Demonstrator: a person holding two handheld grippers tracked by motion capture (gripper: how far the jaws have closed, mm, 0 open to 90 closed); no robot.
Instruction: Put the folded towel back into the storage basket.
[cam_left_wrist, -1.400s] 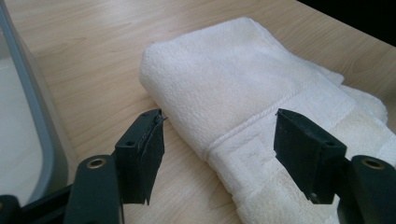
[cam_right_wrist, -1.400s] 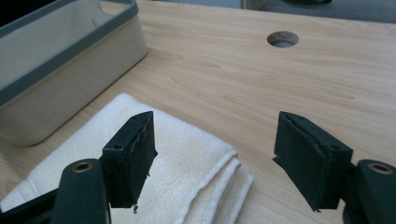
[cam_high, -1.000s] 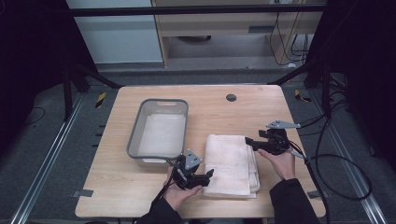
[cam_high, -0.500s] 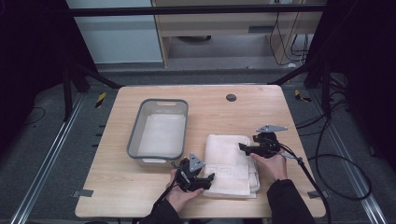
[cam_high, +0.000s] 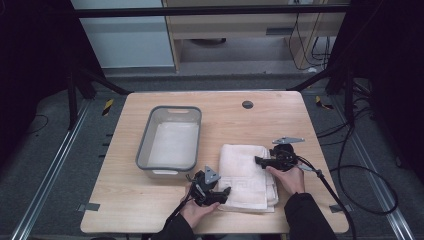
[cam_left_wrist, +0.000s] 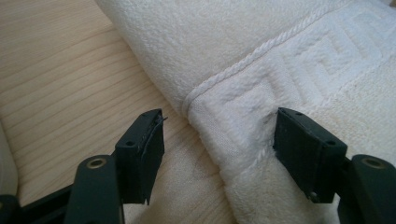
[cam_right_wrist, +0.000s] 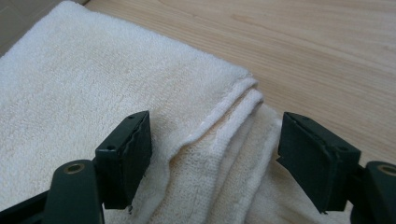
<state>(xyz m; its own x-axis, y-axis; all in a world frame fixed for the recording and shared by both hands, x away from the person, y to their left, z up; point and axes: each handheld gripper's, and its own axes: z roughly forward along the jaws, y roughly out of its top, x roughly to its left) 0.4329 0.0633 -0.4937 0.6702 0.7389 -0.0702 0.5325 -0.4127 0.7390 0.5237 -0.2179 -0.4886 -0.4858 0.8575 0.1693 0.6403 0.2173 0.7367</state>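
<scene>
Black jaws of the left gripper (cam_left_wrist: 212, 158) stand apart with a corner of the folded white towel (cam_left_wrist: 261, 60) between them: one pad rests against the towel's hemmed end, the other sits clear of the cloth over bare wood, so nothing is clamped. A twisted cord trim and a raised key-pattern border run across the terry just beyond the pads. In the high view this gripper (cam_high: 222, 192) lies at the towel's near left corner, held by the person's left hand (cam_high: 197, 210).

The right gripper (cam_right_wrist: 212, 158) is likewise spread wide, its jaws straddling the stacked edges of the towel's layers where several folds meet at a corner; neither pad presses on the cloth. From above, it (cam_high: 260, 160) sits over the right side of the towel (cam_high: 247, 170), with the right hand (cam_high: 289, 179) behind it and its cable trailing off toward the table's right edge.

The towel lies flat on the wooden table (cam_high: 150, 210), near the front edge and right of centre. Just beside it, to the left, stands a grey plastic basin (cam_high: 145, 145) with a pale cloth lying in its bottom. A small dark round cap (cam_high: 247, 104) sits well apart, near the far edge.
</scene>
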